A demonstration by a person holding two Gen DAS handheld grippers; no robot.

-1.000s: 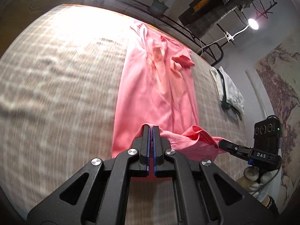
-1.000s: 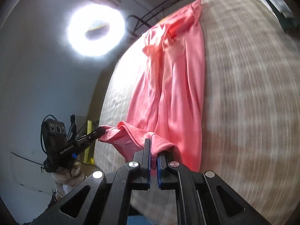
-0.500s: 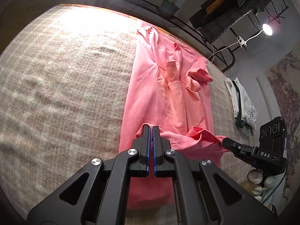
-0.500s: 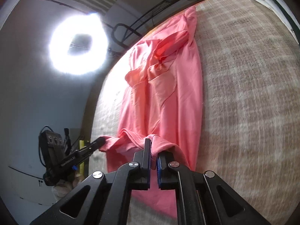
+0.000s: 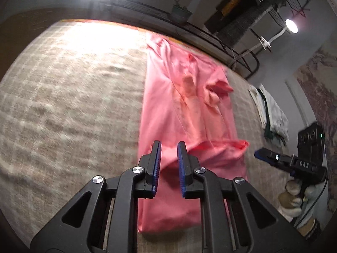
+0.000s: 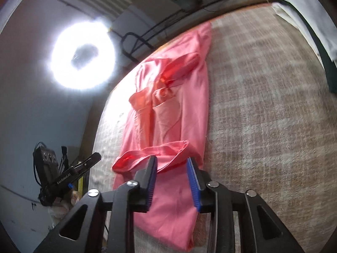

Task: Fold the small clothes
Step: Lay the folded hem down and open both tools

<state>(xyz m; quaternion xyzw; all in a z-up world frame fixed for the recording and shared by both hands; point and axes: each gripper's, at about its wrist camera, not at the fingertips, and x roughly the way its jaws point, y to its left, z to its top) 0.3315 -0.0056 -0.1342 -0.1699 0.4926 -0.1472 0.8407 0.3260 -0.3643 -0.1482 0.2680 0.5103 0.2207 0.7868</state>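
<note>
Jaws apart on both grippers, nothing between the blue pads. Left gripper [image 5: 169, 160] sits low-centre of the left wrist view, pads open w/ pink cloth showing through the gap behind them. Right gripper [image 6: 172, 177] is low-centre of the right wrist view, jaws spread wider, also empty.

Pink garment [image 5: 185, 113] lies lengthwise on the beige checked cover [image 5: 69, 109], running from bottom centre up toward the top edge of the frame. Its near end is doubled back on itself, so a folded hem edge [image 6: 151, 154] lies across the cloth just ahead of the right gripper's pads. Collar and sleeve area bunched at the far end, upper centre.

In the left wrist view the right gripper shows at the right edge, clear of the cloth, held in a white-gloved hand [image 5: 294, 198]. White and dark green clothes [image 5: 271, 113] lie at right, well apart from the pink one. Ring light [image 6: 82, 57] glares at upper left of the right wrist view. Some motion blur on the cover.
</note>
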